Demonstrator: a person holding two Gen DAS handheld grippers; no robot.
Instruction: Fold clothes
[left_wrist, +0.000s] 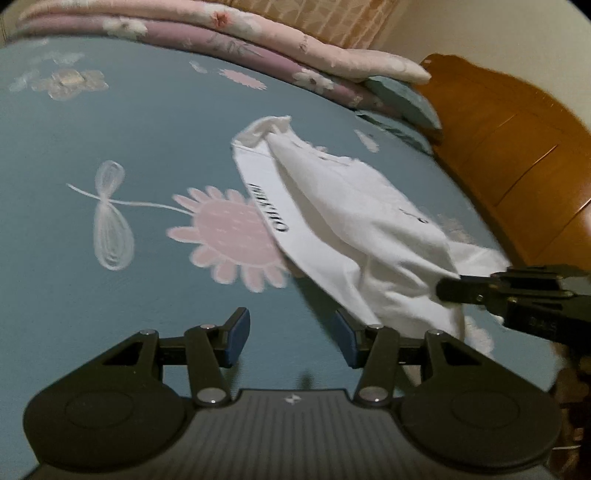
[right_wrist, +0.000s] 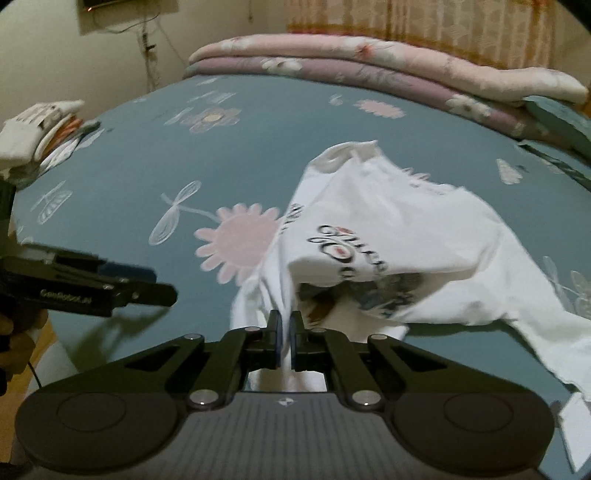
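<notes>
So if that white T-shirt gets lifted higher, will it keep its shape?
Probably not. The white T-shirt, pinched by the right gripper, already sags in folds, so it looks floppy and light. Its trailing part would likely drag on the bedsheet.

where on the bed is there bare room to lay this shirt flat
Bare sheet runs from the white T-shirt to the clothes pile at the bed's edge. Crowded by the folded quilts and the left hand-held gripper.

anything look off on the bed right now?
Only the white T-shirt: it is bunched and twisted, not laid flat, with one edge pinched in the right gripper and lifted off the blue floral sheet. The left gripper is open and holds nothing. No visible damage or spills.
</notes>
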